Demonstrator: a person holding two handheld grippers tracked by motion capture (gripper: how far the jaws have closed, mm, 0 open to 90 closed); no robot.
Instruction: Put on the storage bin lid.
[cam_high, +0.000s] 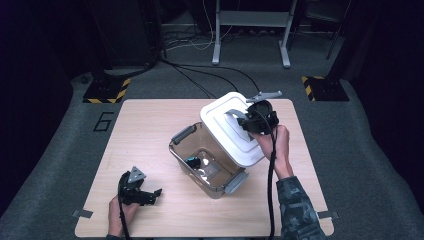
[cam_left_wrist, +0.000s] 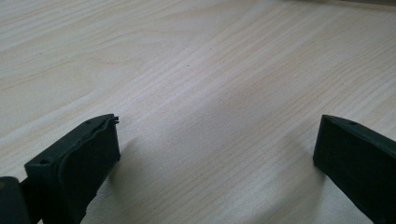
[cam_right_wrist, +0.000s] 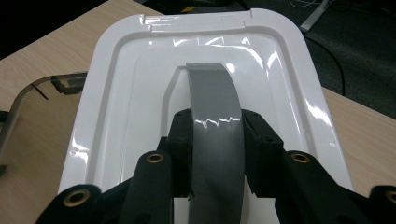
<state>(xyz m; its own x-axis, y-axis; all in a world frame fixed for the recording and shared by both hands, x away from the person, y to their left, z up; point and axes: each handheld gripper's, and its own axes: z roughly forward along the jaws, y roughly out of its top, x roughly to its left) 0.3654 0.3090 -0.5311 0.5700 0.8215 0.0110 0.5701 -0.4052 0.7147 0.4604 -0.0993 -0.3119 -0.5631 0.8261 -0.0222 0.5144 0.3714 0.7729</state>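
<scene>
From above, the white lid (cam_high: 230, 127) is tilted up over the bin's (cam_high: 207, 160) far-right edge, hiding that side; something dark inside is hard to make out. Left gripper (cam_left_wrist: 217, 154) is spread wide over bare table (cam_left_wrist: 196, 60). Right gripper (cam_right_wrist: 217, 140) is pinching the lid's grey handle (cam_right_wrist: 215, 102); glossy lid, near edge cut off.

White lid (cam_high: 230, 131), grey handle (cam_right_wrist: 215, 116)

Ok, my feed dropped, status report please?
Right gripper shut on lid handle, white lid tilted above bin. Left gripper open, idle on table. Nothing in the way.
</scene>
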